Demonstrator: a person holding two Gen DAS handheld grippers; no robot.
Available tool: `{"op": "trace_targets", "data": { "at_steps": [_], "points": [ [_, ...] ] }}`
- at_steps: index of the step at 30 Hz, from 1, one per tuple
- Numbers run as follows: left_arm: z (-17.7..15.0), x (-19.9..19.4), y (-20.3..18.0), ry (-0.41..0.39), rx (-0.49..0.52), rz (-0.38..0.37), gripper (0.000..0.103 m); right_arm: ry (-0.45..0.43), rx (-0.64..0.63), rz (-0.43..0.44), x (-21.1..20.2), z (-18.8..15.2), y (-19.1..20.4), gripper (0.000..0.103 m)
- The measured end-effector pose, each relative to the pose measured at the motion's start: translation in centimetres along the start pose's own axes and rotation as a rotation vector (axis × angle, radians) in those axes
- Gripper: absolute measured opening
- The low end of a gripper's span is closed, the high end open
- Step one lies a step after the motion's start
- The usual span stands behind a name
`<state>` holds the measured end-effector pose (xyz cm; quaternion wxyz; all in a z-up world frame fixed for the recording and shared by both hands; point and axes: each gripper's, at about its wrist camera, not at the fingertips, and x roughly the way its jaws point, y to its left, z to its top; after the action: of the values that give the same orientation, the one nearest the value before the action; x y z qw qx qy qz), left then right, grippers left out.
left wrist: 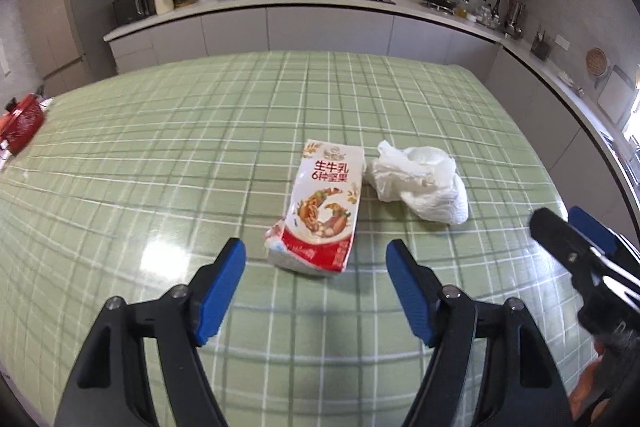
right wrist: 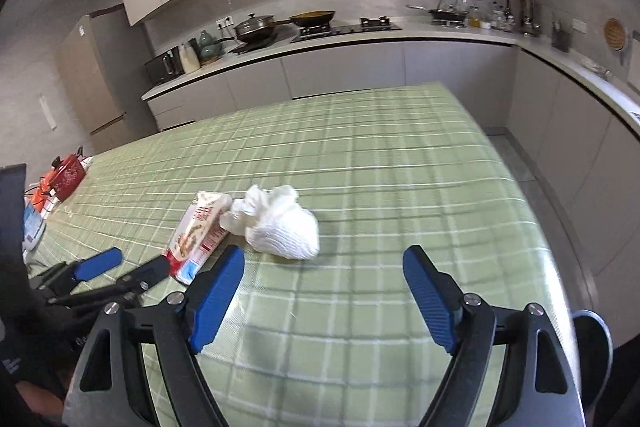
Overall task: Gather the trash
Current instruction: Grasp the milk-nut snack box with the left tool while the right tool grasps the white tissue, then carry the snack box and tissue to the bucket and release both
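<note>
Approach phase: left gripper [left wrist: 316, 267] gapes empty before the snack wrapper [left wrist: 320, 207], right gripper [right wrist: 324, 271] wide near the crumpled tissue [right wrist: 280, 223]; next, straddle and pinch.

Desk [left wrist: 160, 131] cover: green-check sheet, looks like vinyl or oilcloth, smooth, glossy, glare patches just ahead of the left claw [left wrist: 316, 259]. Carton [left wrist: 320, 203] just ahead of that claw: coated printed card, semi-gloss, crushed and creased at the near end. Tissue wad [right wrist: 280, 223] ahead of the right claw [right wrist: 324, 267], slightly left: white paper, matt, embossed, crumpled soft. Both claws: black matt plastic arms, blue ribbed pads [left wrist: 220, 287], probably rubber, bright metal pivot screws [right wrist: 472, 299].
</note>
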<state>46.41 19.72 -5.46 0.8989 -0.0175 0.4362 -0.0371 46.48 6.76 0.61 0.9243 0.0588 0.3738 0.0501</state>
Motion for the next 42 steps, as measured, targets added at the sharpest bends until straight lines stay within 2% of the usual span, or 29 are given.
{"op": "trace_targets", "data": {
  "at_steps": [7,11,12,14,22,23,24,25,30,36,42],
  "points": [
    [1.2,4.3,-0.2,0.034,0.045,-0.007,0.074,0.047,-0.004,0.027,4.6,1.1,0.6,0.085],
    [1.3,6.2,0.4,0.051,0.038,-0.021,0.074,0.067,-0.012,0.036,6.4,1.6,1.2,0.085],
    [1.3,6.4,0.7,0.053,0.032,-0.026,0.065,0.072,-0.016,0.040,6.8,1.7,1.3,0.085],
    [1.1,6.2,1.5,0.025,0.024,-0.029,0.062,0.083,-0.028,0.043,7.7,1.8,1.7,0.085],
    [-0.1,4.9,4.0,-0.005,-0.011,-0.033,0.060,0.132,-0.069,0.078,11.0,1.7,3.4,0.084],
    [-0.3,4.7,4.2,-0.007,-0.011,-0.033,0.059,0.134,-0.072,0.079,11.1,1.6,3.5,0.078],
    [-0.5,4.5,4.3,-0.007,-0.011,-0.034,0.059,0.138,-0.073,0.079,11.3,1.6,3.5,0.062],
    [-0.5,4.4,4.4,-0.007,-0.012,-0.035,0.059,0.147,-0.069,0.086,11.5,1.5,3.5,0.055],
    [-0.6,3.8,3.9,-0.019,-0.004,-0.038,0.059,0.169,-0.071,0.083,11.6,1.0,3.3,0.038],
    [-0.7,2.3,3.1,-0.040,0.004,-0.055,0.059,0.116,-0.052,0.076,8.5,0.5,2.7,0.035],
    [-0.8,0.2,1.2,-0.065,0.031,-0.095,0.059,0.078,0.000,0.047,4.1,-0.1,0.0,0.035]
  ]
}}
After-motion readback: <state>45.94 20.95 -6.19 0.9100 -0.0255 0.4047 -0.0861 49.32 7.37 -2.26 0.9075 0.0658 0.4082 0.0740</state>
